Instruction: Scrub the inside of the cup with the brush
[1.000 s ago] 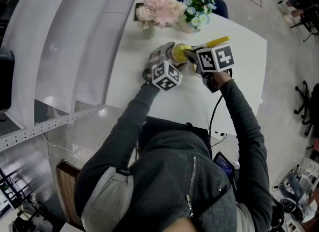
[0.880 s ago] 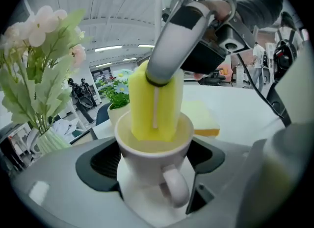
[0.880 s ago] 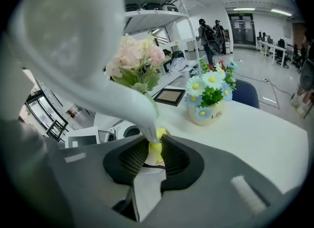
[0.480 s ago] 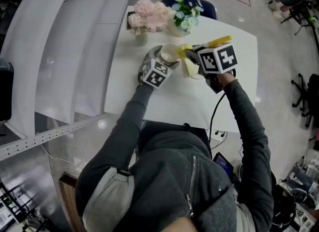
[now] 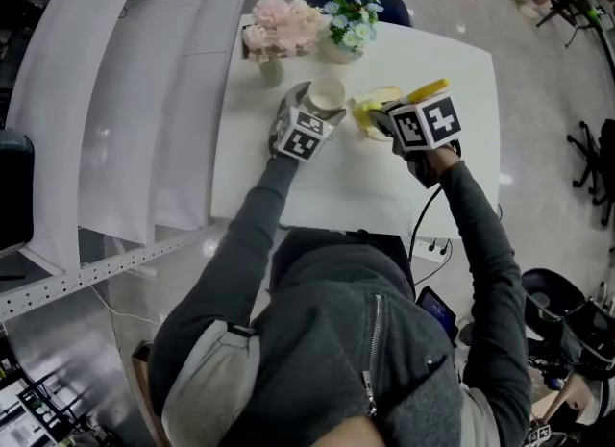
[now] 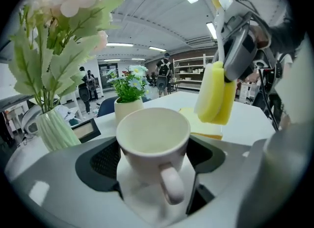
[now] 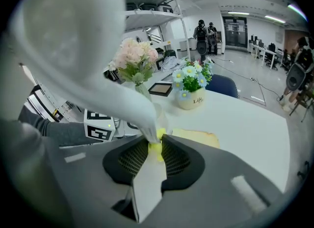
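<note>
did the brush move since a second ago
Yes. The brush's sponge head was inside the cup; now it is out, to the cup's right, and has shifted rightward relative to the white flower pot in the head view.

Cup [image 6: 153,134] off-white, brush [image 6: 216,92] head yellow, table [image 5: 384,195] white, flowers [image 5: 282,24] at cup's 11 o'clock pink, vase [image 6: 54,129] ribbed pale green, sleeves [image 5: 250,234] dark grey.

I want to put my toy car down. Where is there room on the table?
The table is bare on the near half, by the person. So is the far right corner past the brush. Crowded: cup, yellow cloth, pink flowers, daisy pot.
</note>
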Demonstrator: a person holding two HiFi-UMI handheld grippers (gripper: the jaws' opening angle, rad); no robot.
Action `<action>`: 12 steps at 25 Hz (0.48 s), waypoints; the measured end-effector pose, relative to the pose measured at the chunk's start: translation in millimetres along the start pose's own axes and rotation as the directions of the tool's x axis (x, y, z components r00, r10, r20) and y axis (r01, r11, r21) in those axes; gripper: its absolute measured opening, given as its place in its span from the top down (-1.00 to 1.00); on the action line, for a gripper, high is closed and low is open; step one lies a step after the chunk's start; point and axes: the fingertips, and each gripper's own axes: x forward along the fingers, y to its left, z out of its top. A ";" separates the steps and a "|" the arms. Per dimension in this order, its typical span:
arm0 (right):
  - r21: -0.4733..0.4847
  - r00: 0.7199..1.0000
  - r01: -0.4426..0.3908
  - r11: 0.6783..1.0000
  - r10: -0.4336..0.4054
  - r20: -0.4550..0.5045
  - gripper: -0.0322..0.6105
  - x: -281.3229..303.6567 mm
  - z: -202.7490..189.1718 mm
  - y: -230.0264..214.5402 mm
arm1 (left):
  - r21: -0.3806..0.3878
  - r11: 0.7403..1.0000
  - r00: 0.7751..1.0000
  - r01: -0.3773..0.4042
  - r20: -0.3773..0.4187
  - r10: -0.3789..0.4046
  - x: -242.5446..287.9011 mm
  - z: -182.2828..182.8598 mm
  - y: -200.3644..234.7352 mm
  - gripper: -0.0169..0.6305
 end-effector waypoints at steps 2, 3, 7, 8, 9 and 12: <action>0.010 1.000 -0.006 1.000 0.006 0.001 0.63 1.6 -7.0 2.3 | -0.004 1.000 1.000 0.003 0.005 -0.003 -5.0 -0.1 -0.4 -0.36; 0.015 1.000 -0.012 1.000 0.012 -0.001 0.63 2.8 -10.1 4.1 | -0.013 1.000 1.000 0.004 0.010 -0.004 -9.0 -0.4 0.3 -0.37; 0.007 0.999 -0.018 1.000 0.018 -0.029 0.61 6.5 -23.6 11.8 | -0.069 0.998 0.999 -0.007 0.042 0.010 -37.7 -3.6 3.5 -0.36; 0.002 0.999 -0.019 1.000 0.020 -0.039 0.61 7.3 -27.6 14.2 | -0.082 0.997 0.999 -0.001 0.046 0.004 -46.7 -5.5 1.3 -0.36; 0.001 0.998 -0.027 1.000 0.027 -0.048 0.60 8.3 -31.5 17.7 | -0.090 0.996 0.999 0.009 0.045 -0.004 -55.5 -7.8 -2.1 -0.36; 0.016 0.996 -0.064 0.998 0.064 -0.060 0.59 11.4 -41.7 34.5 | -0.097 0.995 0.999 0.040 0.032 -0.037 -78.3 -13.9 -16.9 -0.30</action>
